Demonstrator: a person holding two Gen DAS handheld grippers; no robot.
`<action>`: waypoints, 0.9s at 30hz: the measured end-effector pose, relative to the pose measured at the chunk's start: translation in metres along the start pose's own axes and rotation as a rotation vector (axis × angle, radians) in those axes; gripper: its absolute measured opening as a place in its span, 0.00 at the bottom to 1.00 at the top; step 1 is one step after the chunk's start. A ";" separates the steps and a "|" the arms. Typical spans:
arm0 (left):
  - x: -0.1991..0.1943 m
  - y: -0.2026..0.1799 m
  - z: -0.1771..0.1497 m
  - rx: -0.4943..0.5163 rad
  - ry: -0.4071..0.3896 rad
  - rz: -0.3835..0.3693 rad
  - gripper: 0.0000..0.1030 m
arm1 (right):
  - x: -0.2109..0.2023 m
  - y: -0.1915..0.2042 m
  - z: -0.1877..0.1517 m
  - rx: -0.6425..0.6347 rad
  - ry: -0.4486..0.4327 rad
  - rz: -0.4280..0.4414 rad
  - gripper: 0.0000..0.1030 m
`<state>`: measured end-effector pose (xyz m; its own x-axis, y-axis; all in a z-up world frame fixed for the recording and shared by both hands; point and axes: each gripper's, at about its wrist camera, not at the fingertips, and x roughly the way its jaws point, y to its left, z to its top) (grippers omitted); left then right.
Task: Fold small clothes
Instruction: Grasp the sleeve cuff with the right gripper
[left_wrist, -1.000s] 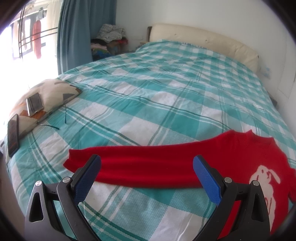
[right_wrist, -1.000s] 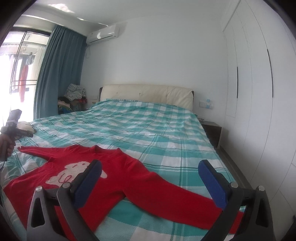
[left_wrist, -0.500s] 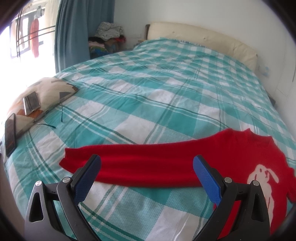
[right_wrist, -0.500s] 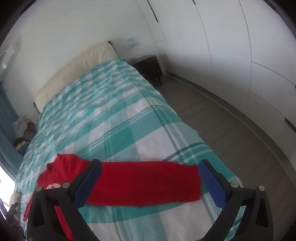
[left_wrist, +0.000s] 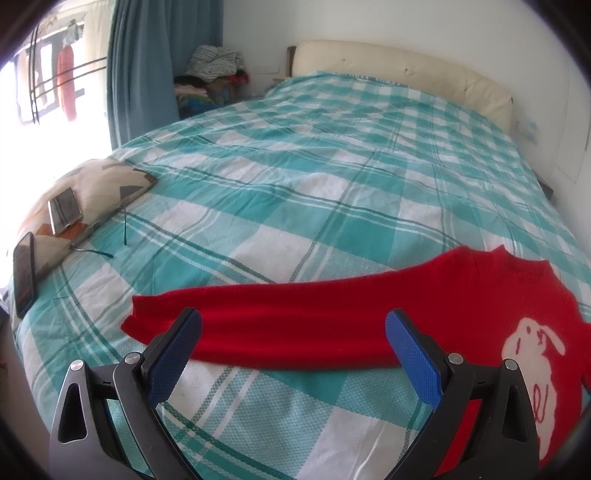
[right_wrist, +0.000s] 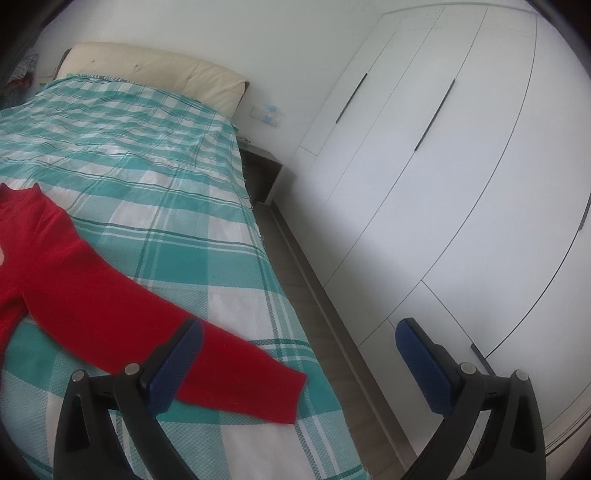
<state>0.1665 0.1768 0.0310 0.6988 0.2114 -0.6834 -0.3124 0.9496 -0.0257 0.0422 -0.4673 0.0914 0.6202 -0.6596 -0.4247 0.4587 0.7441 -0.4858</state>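
In the left wrist view, the left claw (left_wrist: 293, 347) fills the bottom of the frame, its blue pads spread wide with nothing between them. Just beyond it a red sweater (left_wrist: 369, 317) lies flat on the bed (left_wrist: 295, 166), one sleeve stretched across the lower middle toward the left, the body with a white rabbit print at the lower right. At the left edge a patterned pillow (left_wrist: 99, 188) carries two phones (left_wrist: 64, 214).

In the right wrist view, the right claw (right_wrist: 299, 356) is likewise spread open and empty along the bottom. The sweater's (right_wrist: 74, 288) other sleeve runs from the left edge to the lower middle, its cuff near the bed's (right_wrist: 147, 155) right edge. White wardrobe doors (right_wrist: 461, 166) fill the right half.
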 end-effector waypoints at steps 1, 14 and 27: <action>0.000 0.001 0.000 -0.009 0.003 -0.004 0.97 | -0.001 0.001 0.000 -0.005 0.000 -0.001 0.99; 0.000 0.004 0.001 -0.018 0.007 -0.007 0.97 | 0.014 -0.003 0.000 0.012 0.071 0.061 0.99; 0.002 0.002 -0.001 0.002 0.014 -0.003 0.97 | 0.150 -0.089 -0.094 0.836 0.608 0.701 0.88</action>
<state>0.1665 0.1791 0.0292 0.6907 0.2054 -0.6934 -0.3090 0.9507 -0.0263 0.0348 -0.6425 -0.0014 0.6020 0.1294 -0.7879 0.5502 0.6479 0.5268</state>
